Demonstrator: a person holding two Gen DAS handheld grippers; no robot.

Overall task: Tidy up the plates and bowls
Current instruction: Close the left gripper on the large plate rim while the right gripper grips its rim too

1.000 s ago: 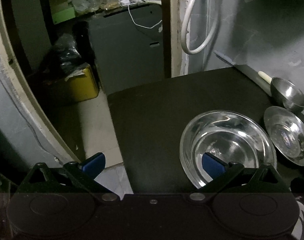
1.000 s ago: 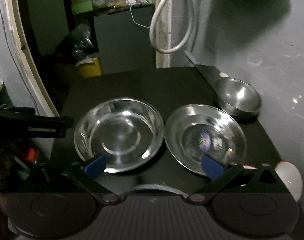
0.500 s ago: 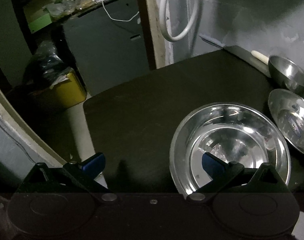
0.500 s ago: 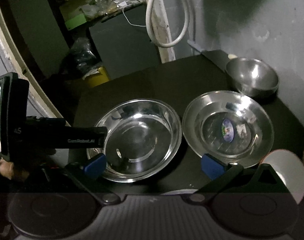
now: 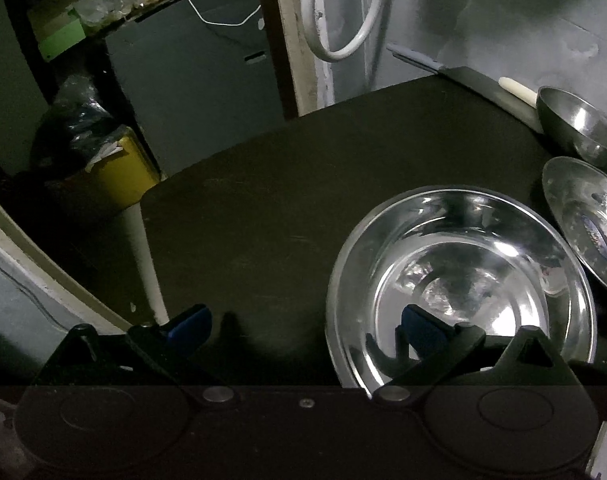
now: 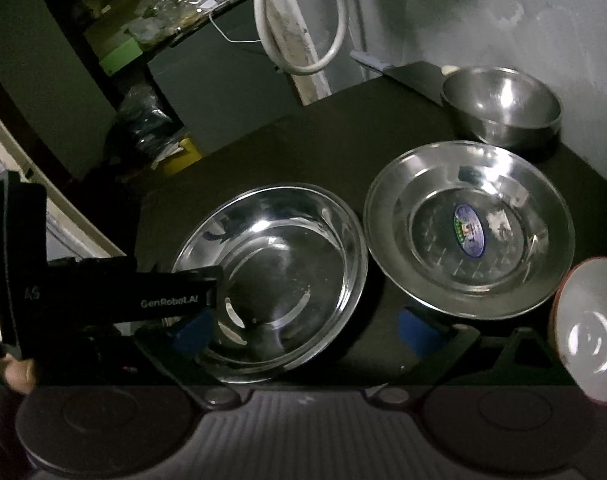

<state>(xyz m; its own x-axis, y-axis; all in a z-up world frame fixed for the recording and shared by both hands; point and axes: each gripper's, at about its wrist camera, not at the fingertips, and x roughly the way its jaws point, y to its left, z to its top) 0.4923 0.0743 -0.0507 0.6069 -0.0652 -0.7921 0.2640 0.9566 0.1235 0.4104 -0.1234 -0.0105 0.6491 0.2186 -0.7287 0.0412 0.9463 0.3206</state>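
Wide shallow steel bowl (image 6: 275,280) on black counter (image 5: 303,200), nearest both grippers. Left gripper (image 5: 303,324) spread, straddling bowl's near rim, one finger inside, nothing pinched. Right gripper (image 6: 303,328) spread, jaws just been narrowing, empty. Beside bowl: flat steel plate with sticker (image 6: 469,228); beyond, small deep steel bowl (image 6: 501,104). Risk: slick rim slipping from pads, bowl clattering into plate. Versus a second ago: both grippers lower, closer to bowl.

Steel plate (image 6: 469,228) lies between wide steel basin (image 6: 271,280) and small bowl (image 6: 503,106).
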